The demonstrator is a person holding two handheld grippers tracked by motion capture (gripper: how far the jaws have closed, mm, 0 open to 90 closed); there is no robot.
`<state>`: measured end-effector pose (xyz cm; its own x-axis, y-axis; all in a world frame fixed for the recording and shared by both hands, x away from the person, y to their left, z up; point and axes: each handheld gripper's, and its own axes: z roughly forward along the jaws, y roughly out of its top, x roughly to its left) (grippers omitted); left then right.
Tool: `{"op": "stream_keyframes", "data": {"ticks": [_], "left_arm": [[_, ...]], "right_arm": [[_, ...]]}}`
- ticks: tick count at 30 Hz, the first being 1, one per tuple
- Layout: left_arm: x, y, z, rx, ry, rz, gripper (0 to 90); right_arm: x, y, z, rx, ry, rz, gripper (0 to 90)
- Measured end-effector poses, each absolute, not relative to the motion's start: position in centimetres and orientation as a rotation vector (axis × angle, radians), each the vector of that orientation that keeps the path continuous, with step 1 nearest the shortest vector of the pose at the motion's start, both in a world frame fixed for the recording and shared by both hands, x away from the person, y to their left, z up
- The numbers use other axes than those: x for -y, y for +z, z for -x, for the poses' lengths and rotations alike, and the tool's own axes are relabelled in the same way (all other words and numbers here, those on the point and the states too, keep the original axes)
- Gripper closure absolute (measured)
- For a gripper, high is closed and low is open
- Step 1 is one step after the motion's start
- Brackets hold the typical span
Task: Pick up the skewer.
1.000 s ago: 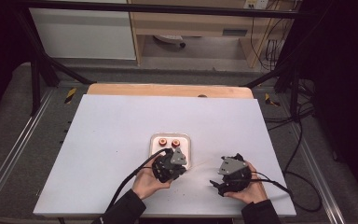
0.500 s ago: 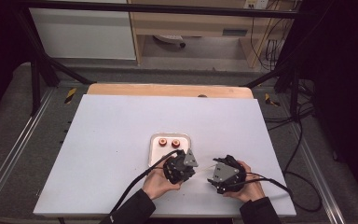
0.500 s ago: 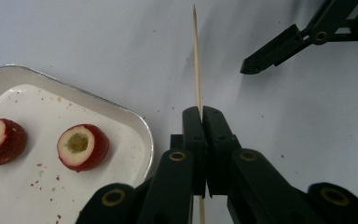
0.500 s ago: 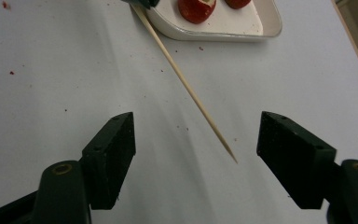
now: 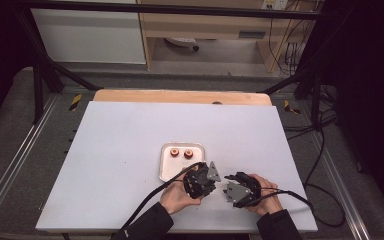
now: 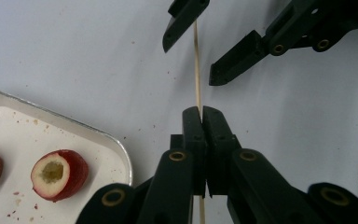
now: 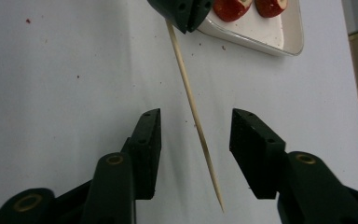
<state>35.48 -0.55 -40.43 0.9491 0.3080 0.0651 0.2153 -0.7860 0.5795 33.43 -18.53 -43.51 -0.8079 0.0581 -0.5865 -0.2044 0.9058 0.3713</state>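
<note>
Wooden skewer (image 7: pixel 193 112): pinched by left tool (image 6: pixel 202 116), jaws pressed together on it.
Right tool (image 7: pixel 196 140): jaws spread, just been closing around skewer's point, not touching.
Risk: off-centre closure could bend or snap it.
Tray (image 5: pixel 165 167): fruit pieces (image 6: pixel 58 173) beside, unskewered.

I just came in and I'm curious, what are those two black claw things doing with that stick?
A person holds a gripper in each hand. The left gripper is shut on a thin wooden skewer and holds it out over the white table. The right gripper has its jaws on either side of the skewer; they have just been closing but do not touch it yet. Two red fruit pieces wait on a small tray nearby.
</note>
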Motion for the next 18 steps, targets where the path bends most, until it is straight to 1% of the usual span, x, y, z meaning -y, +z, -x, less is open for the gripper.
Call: {"op": "stream_keyframes", "data": {"ticks": [8,9,10,18], "left_arm": [[0.94,-40.54,-35.46,-0.358,0.198,-2.511,88.6],[0.94,-40.58,-35.46,-0.355,0.198,-2.511,88.6],[0.94,-40.59,-35.47,-0.355,0.197,-2.513,88.6],[0.94,-40.64,-35.48,-0.351,0.190,-2.521,88.7]], "right_arm": [[18.48,-43.73,-33.27,-2.443,0.518,0.209,72.8],[18.48,-43.73,-33.27,-2.443,0.518,0.209,72.8],[18.49,-43.73,-33.25,-2.434,0.511,0.225,75.5],[18.50,-43.92,-33.20,-2.414,0.475,0.267,82.2]]}}
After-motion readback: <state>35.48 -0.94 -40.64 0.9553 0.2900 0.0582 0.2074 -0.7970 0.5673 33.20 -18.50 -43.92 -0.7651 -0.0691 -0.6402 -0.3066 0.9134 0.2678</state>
